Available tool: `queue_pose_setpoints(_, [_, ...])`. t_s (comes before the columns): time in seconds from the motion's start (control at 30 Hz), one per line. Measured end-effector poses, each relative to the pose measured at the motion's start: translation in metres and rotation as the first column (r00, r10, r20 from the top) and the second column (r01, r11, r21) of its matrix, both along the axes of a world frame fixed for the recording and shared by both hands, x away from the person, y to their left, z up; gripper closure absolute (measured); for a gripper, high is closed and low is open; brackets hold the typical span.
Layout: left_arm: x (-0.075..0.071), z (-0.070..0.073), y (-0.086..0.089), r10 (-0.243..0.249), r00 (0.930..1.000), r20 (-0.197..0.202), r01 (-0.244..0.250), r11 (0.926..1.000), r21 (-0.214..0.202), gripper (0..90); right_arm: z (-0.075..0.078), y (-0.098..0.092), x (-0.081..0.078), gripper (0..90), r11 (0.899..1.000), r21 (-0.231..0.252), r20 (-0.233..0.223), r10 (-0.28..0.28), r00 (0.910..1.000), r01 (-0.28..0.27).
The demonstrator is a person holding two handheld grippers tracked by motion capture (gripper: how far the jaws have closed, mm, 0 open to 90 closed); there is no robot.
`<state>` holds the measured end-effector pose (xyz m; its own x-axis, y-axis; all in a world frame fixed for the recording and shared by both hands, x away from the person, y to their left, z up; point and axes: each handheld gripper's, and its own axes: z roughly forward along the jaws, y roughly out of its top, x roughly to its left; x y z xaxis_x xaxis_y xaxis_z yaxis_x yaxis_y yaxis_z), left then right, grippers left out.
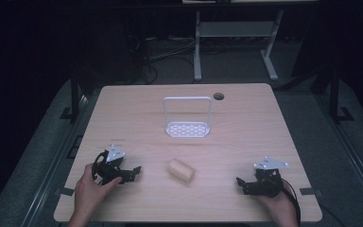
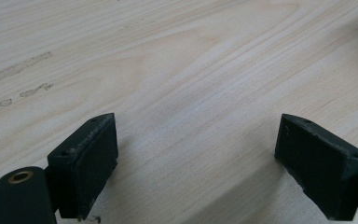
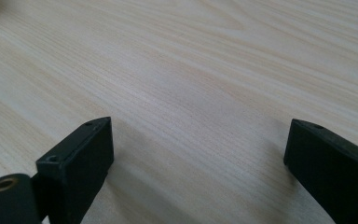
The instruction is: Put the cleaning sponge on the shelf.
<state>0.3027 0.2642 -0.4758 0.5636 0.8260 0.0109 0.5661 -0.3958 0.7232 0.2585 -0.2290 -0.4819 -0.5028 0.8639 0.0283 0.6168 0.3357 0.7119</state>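
A pale yellow loaf-shaped block [image 1: 181, 170] lies on the wooden table [image 1: 179, 132] near the front middle. Behind it stands a white wire rack [image 1: 187, 117] with a perforated base and a tall loop handle. A hand holds my left gripper [image 1: 131, 173] at the front left, jaws pointing right toward the block. My right gripper [image 1: 242, 184] rests at the front right, jaws pointing left. In the left gripper view my left gripper [image 2: 196, 163] stands open over bare wood. In the right gripper view my right gripper [image 3: 198, 168] is open too, nothing between its fingers.
A round cable hole [image 1: 218, 96] sits at the table's back right corner. Faint smudges [image 2: 18, 70] mark the wood in the left gripper view. Beyond the table a white desk frame [image 1: 236, 38] and cables lie on the dark floor.
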Motion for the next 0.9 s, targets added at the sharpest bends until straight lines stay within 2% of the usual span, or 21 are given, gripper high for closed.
queue_pose_setpoints(0.3, [0.0,0.0,0.0,0.001,1.0,0.0,-0.001,1.0,-0.001,12.6,0.0,0.001,0.0,7.5,1.0,0.001,0.001,0.003,1.0,-0.003])
queue_pose_setpoints(0.47, [0.0,0.0,-0.001,0.007,1.0,-0.001,-0.007,1.0,0.002,12.5,0.002,-0.001,0.004,7.5,1.0,0.017,-0.02,0.008,0.9998,-0.008])
queue_pose_setpoints(0.63, [0.0,0.0,-0.001,0.007,1.0,-0.001,-0.007,1.0,0.001,12.6,0.006,0.001,0.006,7.6,0.999,0.036,-0.005,0.031,0.9995,-0.031])
queue_pose_setpoints(0.9, [0.0,0.0,-0.001,0.007,1.0,-0.001,-0.007,1.0,0.001,12.6,0.011,0.007,0.01,7.6,0.998,0.038,-0.001,0.055,0.9985,-0.055])
